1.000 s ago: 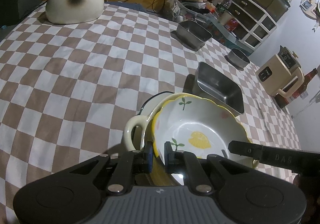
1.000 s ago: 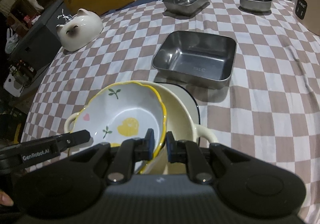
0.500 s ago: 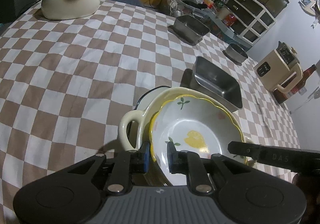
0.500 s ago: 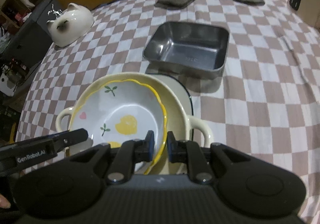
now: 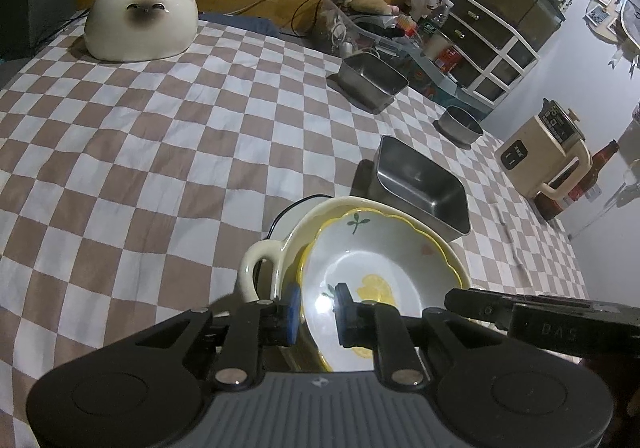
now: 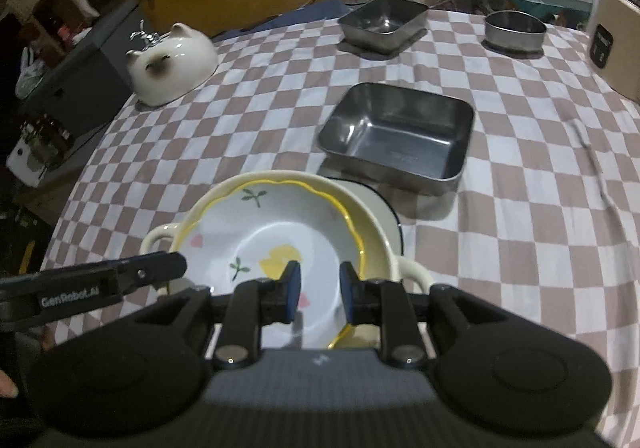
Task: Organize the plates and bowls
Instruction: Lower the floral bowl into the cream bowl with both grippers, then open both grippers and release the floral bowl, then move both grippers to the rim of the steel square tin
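Note:
A white bowl with a yellow wavy rim and a lemon print (image 5: 372, 264) (image 6: 276, 244) sits inside a cream two-handled dish (image 5: 260, 264) (image 6: 412, 272), which rests on a black-rimmed plate (image 6: 384, 204). My left gripper (image 5: 316, 308) is open, its fingers astride the bowl's near left rim. My right gripper (image 6: 318, 290) is open, its fingers astride the bowl's near right rim. Each gripper shows as a black bar in the other's view.
A large square steel pan (image 6: 400, 136) (image 5: 420, 180) stands just behind the stack. A smaller square steel pan (image 6: 382, 22) and a round steel bowl (image 6: 514, 30) stand farther back. A ceramic cat head (image 5: 140, 24) sits at the far left. A checkered cloth (image 5: 140, 128) covers the table.
Both grippers have opened and let go of the yellow-rimmed bowl, which has settled lower and flatter into the cream dish.

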A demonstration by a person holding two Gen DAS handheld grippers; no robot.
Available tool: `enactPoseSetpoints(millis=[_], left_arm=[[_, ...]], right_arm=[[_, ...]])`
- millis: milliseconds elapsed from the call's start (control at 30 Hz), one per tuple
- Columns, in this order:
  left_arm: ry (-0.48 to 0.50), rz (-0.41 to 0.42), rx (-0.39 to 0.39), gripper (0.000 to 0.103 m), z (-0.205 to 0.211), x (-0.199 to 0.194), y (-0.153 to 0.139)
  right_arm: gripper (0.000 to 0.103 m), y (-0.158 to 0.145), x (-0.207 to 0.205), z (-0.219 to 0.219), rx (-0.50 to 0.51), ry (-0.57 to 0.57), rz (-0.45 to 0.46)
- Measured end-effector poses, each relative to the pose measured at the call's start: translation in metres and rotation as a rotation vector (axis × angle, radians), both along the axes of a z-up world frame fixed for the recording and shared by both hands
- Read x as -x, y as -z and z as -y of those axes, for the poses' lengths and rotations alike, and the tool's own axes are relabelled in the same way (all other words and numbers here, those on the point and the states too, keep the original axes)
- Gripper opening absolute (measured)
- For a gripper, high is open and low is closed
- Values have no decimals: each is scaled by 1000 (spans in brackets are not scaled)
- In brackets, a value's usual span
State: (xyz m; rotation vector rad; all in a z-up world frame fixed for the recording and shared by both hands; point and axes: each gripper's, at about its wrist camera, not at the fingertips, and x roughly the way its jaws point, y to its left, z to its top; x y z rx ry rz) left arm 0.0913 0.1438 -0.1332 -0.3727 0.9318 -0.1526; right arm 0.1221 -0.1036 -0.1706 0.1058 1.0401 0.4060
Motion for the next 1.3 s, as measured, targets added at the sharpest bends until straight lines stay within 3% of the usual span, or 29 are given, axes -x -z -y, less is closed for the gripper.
enactPoseSetpoints(millis=[267, 367, 533, 667, 767, 833, 933, 1300], left_arm=[[-6, 14, -15, 24, 0, 7, -3], [-19, 26, -23, 43, -1, 10, -8], [-41, 59, -23, 71, -3, 13, -16], [-43, 90, -2, 82, 1, 14, -21], [-45, 114, -4, 97, 8, 15, -24], [-48, 136, -18, 103, 13, 15, -27], [-49, 151, -35, 103, 21, 15, -30], [-39, 173, -83, 103, 49, 2, -40]], right_arm=[[32, -1, 4, 3, -7, 15, 7], [41, -3, 9, 7, -9, 11, 26], [64, -10, 17, 15, -16, 13, 69], [72, -16, 22, 23, -17, 20, 104], [81, -19, 25, 31, -32, 25, 125], [94, -21, 27, 36, -36, 30, 136], [103, -23, 29, 45, -50, 44, 151], [103, -32, 36, 94, -81, 172, 296]])
